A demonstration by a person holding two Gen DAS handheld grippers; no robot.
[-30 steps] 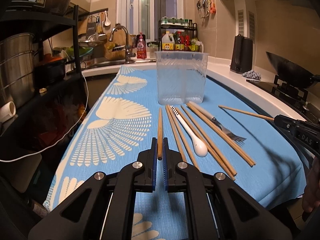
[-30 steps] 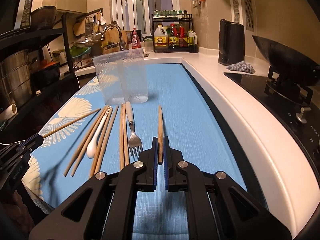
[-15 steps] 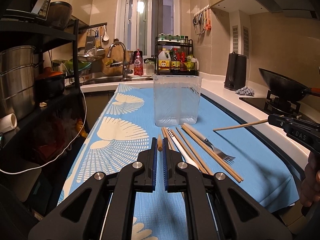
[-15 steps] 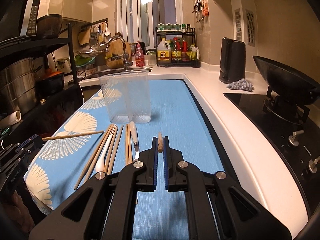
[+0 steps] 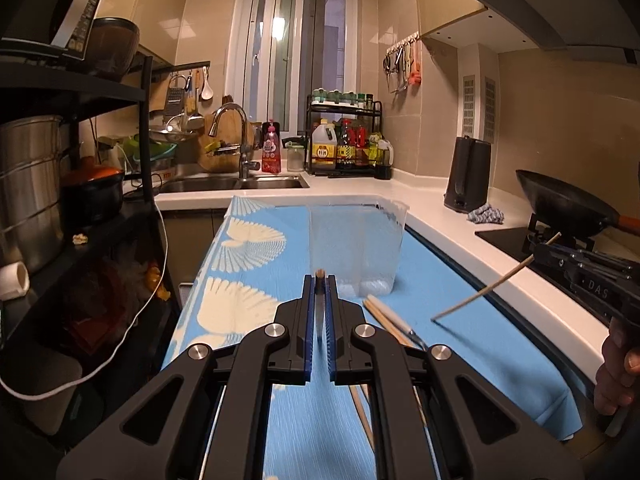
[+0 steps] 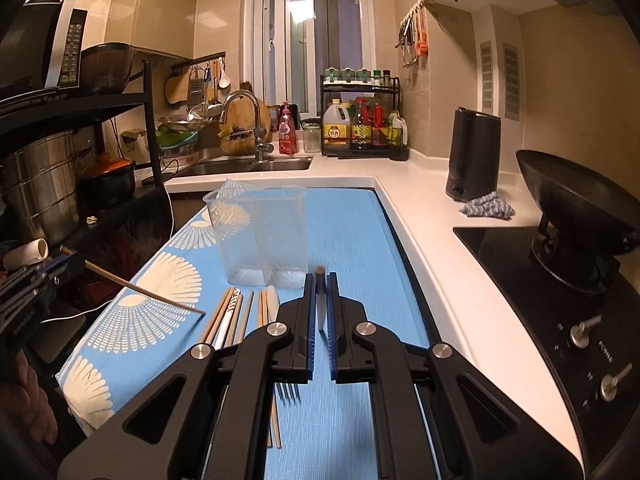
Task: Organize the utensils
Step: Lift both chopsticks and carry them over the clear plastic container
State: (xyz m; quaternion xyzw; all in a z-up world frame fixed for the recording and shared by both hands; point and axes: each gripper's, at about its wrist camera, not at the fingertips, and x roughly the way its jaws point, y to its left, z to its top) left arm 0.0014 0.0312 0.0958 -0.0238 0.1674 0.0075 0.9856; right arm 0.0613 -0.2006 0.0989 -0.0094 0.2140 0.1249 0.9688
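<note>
Left claw (image 5: 319, 285) clamped tight on one thin wooden chopstick (image 5: 319, 273), right claw (image 6: 320, 285) likewise on a second wooden chopstick (image 6: 319, 271); each stick is pinched near one end so its length hangs clear of the cloth, both carried above and just short of the clear ribbed plastic holder (image 5: 357, 248), probably to drop them in upright. Remaining wooden chopsticks (image 6: 240, 314), a white spoon (image 6: 227, 322) and a steel fork (image 6: 289, 390) lie side by side on the surface, a blue cloth with cream fan print (image 6: 352, 240) over a white counter (image 6: 432, 216). Small, dimly lit kitchen: sink (image 5: 236, 183) beneath the window, black wok (image 5: 568, 206) on the hob at right.
</note>
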